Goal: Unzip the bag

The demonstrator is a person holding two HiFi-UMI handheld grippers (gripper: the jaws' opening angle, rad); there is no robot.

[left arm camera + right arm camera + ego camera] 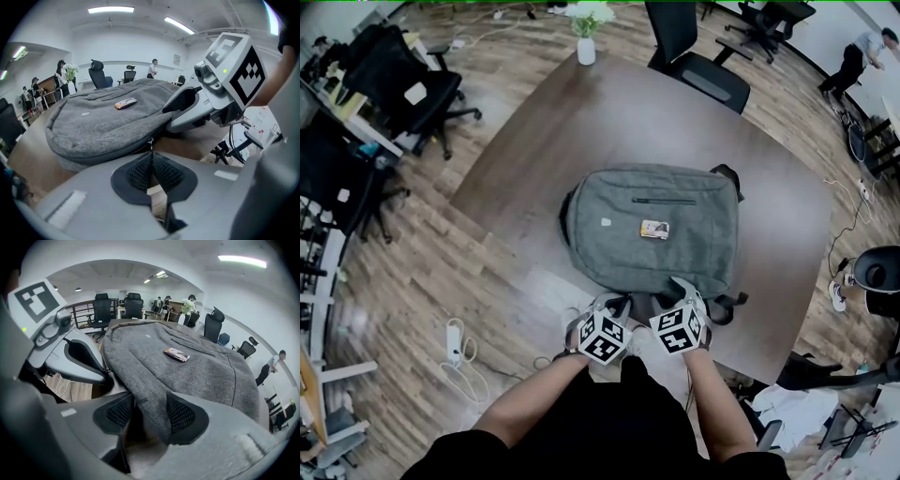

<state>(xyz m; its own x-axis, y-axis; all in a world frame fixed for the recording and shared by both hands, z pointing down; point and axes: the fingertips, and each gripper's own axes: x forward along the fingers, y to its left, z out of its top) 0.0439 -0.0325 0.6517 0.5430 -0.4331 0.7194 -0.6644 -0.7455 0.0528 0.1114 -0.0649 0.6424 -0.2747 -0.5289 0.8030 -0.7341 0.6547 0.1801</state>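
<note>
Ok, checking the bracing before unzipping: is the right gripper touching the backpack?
Touching. In the right gripper view, the right gripper pinches a fold of the grey backpack between its pads.

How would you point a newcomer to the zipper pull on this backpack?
On the brown table lies a grey backpack, flat. At its near edge, a small metal zipper pull hangs from the dark zip line, pinched in the left gripper's shut fingers. The right gripper beside it clamps only plain grey fabric.
</note>
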